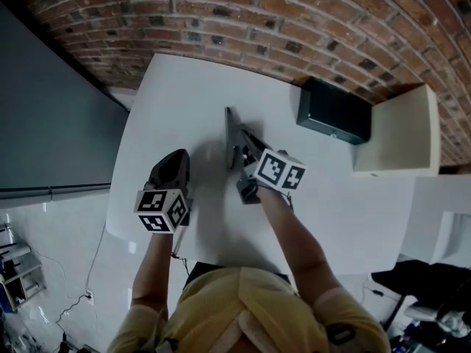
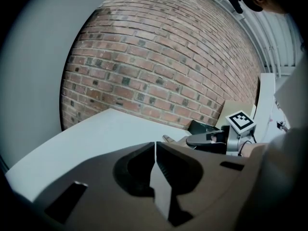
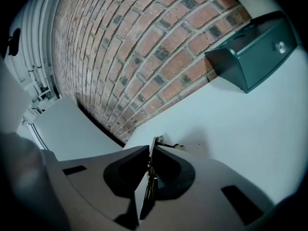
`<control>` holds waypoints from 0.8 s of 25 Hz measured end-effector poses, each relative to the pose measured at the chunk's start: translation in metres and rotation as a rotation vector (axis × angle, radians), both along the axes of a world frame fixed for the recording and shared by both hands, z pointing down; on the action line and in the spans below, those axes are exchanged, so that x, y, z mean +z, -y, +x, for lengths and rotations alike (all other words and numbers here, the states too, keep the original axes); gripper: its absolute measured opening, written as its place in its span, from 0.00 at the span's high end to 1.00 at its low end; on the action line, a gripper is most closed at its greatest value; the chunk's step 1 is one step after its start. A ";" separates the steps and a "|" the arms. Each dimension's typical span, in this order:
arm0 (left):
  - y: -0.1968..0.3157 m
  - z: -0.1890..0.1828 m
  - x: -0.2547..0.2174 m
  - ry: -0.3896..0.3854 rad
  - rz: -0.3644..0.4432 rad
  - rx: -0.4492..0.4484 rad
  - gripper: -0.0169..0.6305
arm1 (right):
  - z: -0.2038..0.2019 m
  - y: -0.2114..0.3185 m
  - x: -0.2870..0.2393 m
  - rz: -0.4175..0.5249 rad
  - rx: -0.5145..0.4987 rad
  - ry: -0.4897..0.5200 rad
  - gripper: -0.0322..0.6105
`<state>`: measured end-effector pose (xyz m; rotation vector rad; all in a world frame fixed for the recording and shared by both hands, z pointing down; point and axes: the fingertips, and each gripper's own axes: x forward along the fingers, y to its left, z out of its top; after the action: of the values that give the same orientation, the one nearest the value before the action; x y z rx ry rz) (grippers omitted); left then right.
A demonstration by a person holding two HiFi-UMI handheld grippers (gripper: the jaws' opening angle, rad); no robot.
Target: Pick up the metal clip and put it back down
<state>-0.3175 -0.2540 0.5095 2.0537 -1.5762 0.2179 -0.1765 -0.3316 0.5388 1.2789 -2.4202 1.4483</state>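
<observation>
Metal clip (image 3: 155,143): a thin, flat piece of dull grey metal. The right gripper view shows it edge-on as a narrow blade with a few small bent parts at its far end. Its long axis runs along the jaws of the right gripper (image 3: 150,150), and it points away from the person toward the wall. In the head view it reads as a slim dark strip running up the picture.

The metal clip is pinched between those jaws, which are closed almost together on its flat faces, and its far end sticks out past the fingertips. Whether that end touches the tabletop I cannot tell. A soft shadow lies on the surface just beyond it.

To the left, apart from the clip, is the left gripper (image 2: 155,146). Its jaws are pressed together with nothing between them, and it points the same way. Both tools are over the near half of the white table with rounded corners (image 1: 169,101).

Farther back on the right, well apart from the clip, a black rectangular box (image 1: 335,110) stands on the table. Behind everything is the red-brown brick wall (image 1: 221,20).
</observation>
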 end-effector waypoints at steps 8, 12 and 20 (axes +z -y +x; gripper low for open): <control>0.004 -0.009 0.005 -0.016 -0.003 -0.013 0.96 | -0.001 0.003 0.006 0.023 -0.001 -0.082 0.91; 0.003 -0.011 0.006 -0.021 -0.004 -0.013 0.96 | 0.002 0.005 0.008 0.042 0.004 -0.155 0.91; 0.000 -0.014 0.002 -0.028 0.003 -0.022 0.96 | 0.006 0.006 0.012 0.070 -0.007 -0.277 0.79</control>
<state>-0.3318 -0.2543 0.5117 2.0326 -1.5826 0.1781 -0.1701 -0.3375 0.5512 1.3791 -2.3062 1.1080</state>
